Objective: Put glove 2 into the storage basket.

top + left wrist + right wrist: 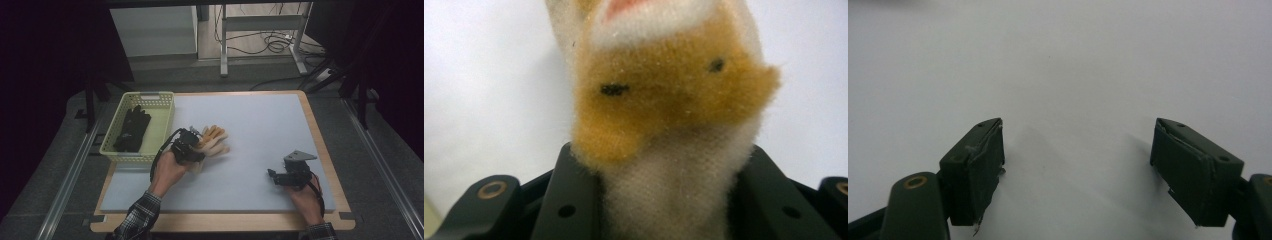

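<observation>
While left gripper clamps fuzzy orange-white glove beside basket (black glove inside), right gripper rests spread, holding nothing

Ahead of the right gripper the white mat lies bare between its spread jaws. Beside the left gripper stands the yellow basket (black glove inside), walling that side; the fuzzy glove blocks its front.
</observation>
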{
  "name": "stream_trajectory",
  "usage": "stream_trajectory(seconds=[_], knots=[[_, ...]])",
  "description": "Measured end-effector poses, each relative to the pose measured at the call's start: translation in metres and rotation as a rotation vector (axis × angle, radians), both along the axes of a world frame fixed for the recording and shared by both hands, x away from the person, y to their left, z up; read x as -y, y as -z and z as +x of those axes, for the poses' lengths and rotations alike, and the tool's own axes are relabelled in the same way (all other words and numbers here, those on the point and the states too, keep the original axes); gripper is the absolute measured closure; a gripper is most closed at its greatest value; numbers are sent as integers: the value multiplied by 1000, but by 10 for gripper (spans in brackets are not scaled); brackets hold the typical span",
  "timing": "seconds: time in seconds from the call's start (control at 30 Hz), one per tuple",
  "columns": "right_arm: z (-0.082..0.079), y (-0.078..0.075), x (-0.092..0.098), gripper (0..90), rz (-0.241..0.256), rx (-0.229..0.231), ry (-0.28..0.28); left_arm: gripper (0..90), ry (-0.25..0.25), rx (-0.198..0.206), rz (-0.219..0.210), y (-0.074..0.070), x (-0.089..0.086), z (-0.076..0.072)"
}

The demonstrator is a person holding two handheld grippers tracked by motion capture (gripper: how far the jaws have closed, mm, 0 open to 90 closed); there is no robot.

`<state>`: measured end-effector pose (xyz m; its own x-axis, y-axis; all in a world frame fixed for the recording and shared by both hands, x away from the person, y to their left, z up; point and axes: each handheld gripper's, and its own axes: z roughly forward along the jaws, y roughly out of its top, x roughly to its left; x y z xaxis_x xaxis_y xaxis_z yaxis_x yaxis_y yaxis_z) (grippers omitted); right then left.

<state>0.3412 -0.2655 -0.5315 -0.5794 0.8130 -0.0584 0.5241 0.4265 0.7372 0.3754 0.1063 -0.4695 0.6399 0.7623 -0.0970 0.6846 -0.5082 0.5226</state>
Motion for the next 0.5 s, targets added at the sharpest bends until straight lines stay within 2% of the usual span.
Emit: stream_trajectory(seconds=[0.23,0.5], knots=[[0,0,0,212,0,0,1,640,-42,23,7,-23,-17,5],[0,0,0,212,1,1,2,634,-121,50,25,-54,-51,15]])
